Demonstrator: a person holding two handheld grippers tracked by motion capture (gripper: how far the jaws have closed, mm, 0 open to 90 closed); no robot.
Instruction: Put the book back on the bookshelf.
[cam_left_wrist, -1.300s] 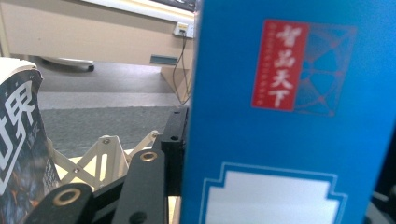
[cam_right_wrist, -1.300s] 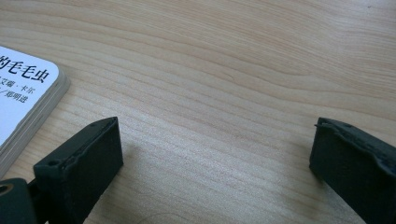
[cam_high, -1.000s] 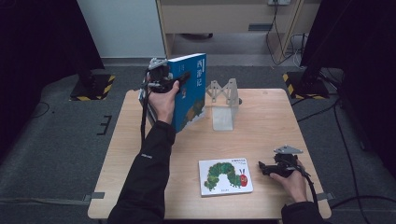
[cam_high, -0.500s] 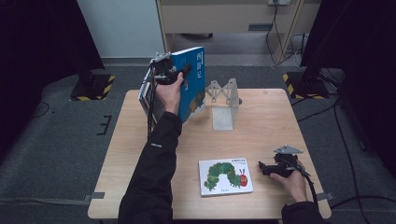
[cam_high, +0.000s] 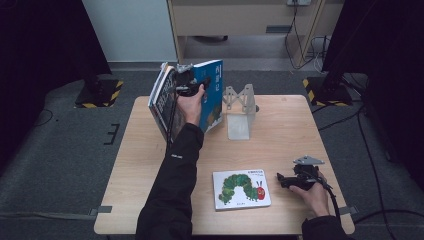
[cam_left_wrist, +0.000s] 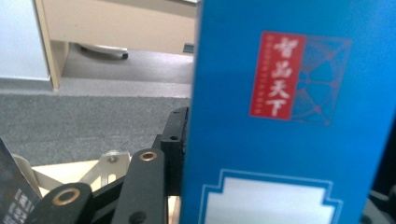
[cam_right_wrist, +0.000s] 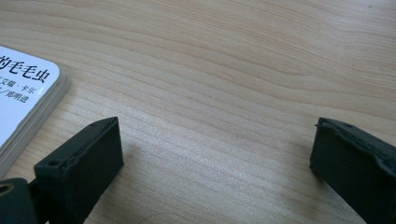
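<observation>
Clenching a stack of books (cam_high: 187, 97) above the desk's (cam_high: 145, 165) far left edge, the left gripper (cam_high: 186, 82) risks spilling the loose outer ones; the right gripper (cam_high: 286, 181) rests released.

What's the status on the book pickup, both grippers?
Left gripper shut on blue book, held upright beside the metal bookend. Right gripper open, resting on table beside caterpillar book. Nothing in the way.

We see the high view dim, its side edges sinking into black, while the wooden table (cam_high: 280, 130) is evenly lit; the blue book (cam_left_wrist: 289, 116) is soft and out of focus up close, and the right gripper view is bright and sharp
</observation>
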